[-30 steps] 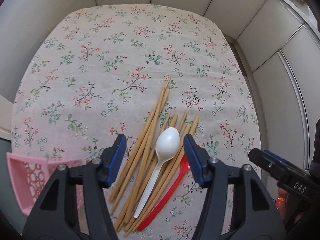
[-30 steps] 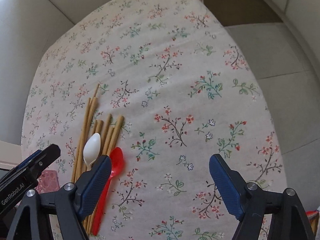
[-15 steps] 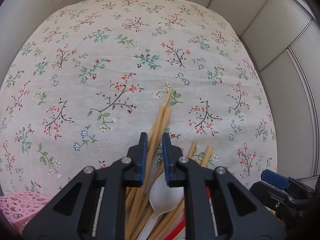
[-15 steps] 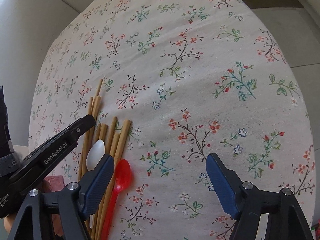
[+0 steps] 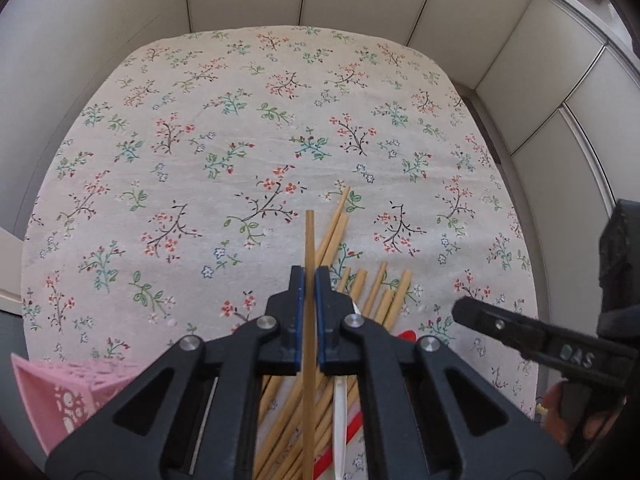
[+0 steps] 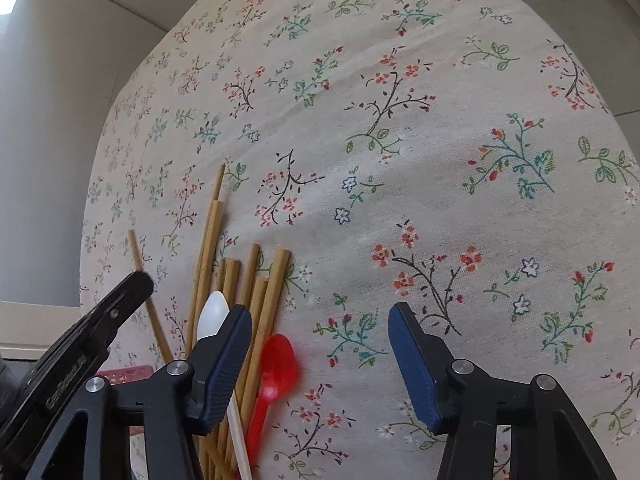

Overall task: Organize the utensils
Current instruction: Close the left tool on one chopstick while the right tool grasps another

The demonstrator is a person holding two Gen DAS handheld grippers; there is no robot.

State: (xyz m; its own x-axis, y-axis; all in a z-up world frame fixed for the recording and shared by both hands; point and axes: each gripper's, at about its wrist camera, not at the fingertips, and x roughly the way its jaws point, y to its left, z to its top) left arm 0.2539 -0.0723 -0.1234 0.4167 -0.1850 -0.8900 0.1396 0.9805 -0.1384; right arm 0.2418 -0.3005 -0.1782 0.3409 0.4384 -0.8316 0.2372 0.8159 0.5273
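chopstick (image 5: 308, 248): clenched in left gripper (image 5: 309, 276), pitched steeply down
right gripper (image 6: 320, 320): closing, nothing between jaws, angled down beside red spoon (image 6: 276, 368)

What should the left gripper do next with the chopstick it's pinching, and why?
Probably lift it clear and carry it toward the pink basket at lower left. The left gripper is shut on one chopstick, already angled apart from the chopstick pile. The right gripper is closing with nothing between its pads, above the red spoon.
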